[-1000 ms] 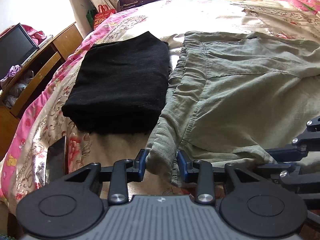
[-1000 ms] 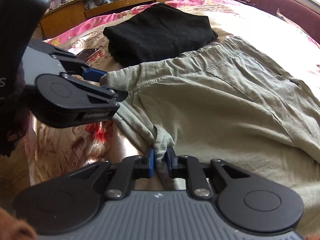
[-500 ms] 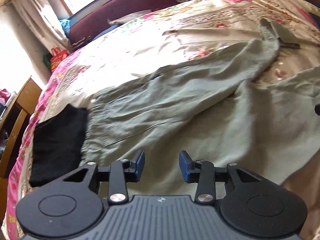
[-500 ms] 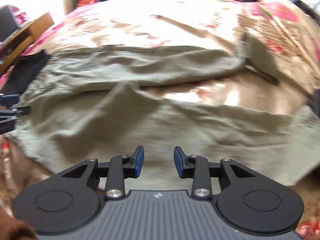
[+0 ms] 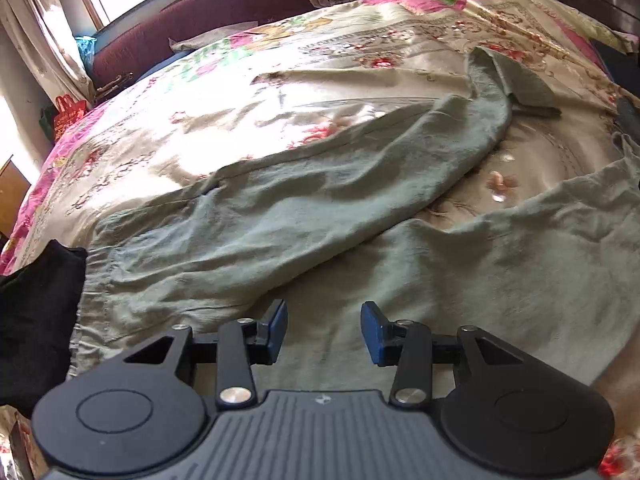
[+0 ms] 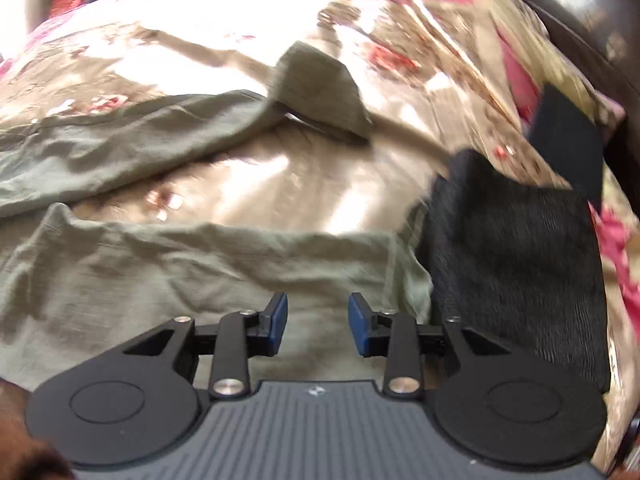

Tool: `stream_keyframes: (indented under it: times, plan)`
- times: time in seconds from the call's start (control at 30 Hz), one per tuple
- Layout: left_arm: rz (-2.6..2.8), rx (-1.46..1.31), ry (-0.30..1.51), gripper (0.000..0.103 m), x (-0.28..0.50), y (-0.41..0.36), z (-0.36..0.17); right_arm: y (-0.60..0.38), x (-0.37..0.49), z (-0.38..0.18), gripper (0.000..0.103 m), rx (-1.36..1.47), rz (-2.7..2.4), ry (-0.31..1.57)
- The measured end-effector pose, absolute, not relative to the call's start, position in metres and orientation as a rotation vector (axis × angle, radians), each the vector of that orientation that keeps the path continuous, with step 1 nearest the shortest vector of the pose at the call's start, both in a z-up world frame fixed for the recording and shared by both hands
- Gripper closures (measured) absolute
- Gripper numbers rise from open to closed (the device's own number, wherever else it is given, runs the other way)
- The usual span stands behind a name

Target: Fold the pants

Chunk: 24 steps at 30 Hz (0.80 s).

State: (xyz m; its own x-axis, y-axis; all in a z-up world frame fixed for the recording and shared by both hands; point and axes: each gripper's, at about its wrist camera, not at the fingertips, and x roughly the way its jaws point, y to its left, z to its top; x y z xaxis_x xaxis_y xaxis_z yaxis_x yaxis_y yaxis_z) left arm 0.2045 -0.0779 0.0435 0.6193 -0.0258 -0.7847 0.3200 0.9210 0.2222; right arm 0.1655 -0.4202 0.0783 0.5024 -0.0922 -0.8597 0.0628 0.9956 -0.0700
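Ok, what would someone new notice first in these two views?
The green pants sprawl unfolded across the floral bedspread, legs splayed apart. Both hand-held grippers, left and right, sit open over the fabric. A black folded garment lies at the near leg's hem.

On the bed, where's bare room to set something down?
Bare flowered bedspread lies beyond the olive-green cotton pants, toward the maroon headboard, plus a wedge between the two legs. Crowded: black folded garments flank waistband and hem.
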Motion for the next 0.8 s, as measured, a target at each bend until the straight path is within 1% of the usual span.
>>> stream_keyframes:
  times: [0.1,0.2,0.27,0.33,0.4,0.63,0.73,0.8]
  plan:
    - [-0.196,0.371,0.852,0.043,0.229,-0.030,0.052,-0.368,0.217,0.078,0.061,-0.123,0.064,1.037]
    - [-0.205,0.443,0.811,0.041,0.262,0.015,0.057,-0.314,0.272,0.075,0.060,-0.265,0.256,0.993]
    - [-0.215,0.508,0.786,0.038,0.286,0.041,0.056,-0.281,0.304,0.071,0.054,-0.353,0.351,0.965]
    - [-0.231,0.569,0.785,0.037,0.310,0.062,0.051,-0.254,0.334,0.063,0.049,-0.413,0.420,0.971]
    - [-0.253,0.610,0.794,0.036,0.334,0.080,0.045,-0.236,0.361,0.051,0.047,-0.455,0.463,0.996]
    - [-0.351,0.706,0.857,0.033,0.392,0.096,0.023,-0.214,0.409,0.021,0.047,-0.516,0.604,1.103]
    - [-0.401,0.725,0.887,0.027,0.406,0.093,0.015,-0.214,0.420,0.012,0.047,-0.540,0.658,1.149]
    - [-0.443,0.747,0.915,0.026,0.415,0.094,0.009,-0.217,0.428,0.003,0.047,-0.554,0.661,1.204]
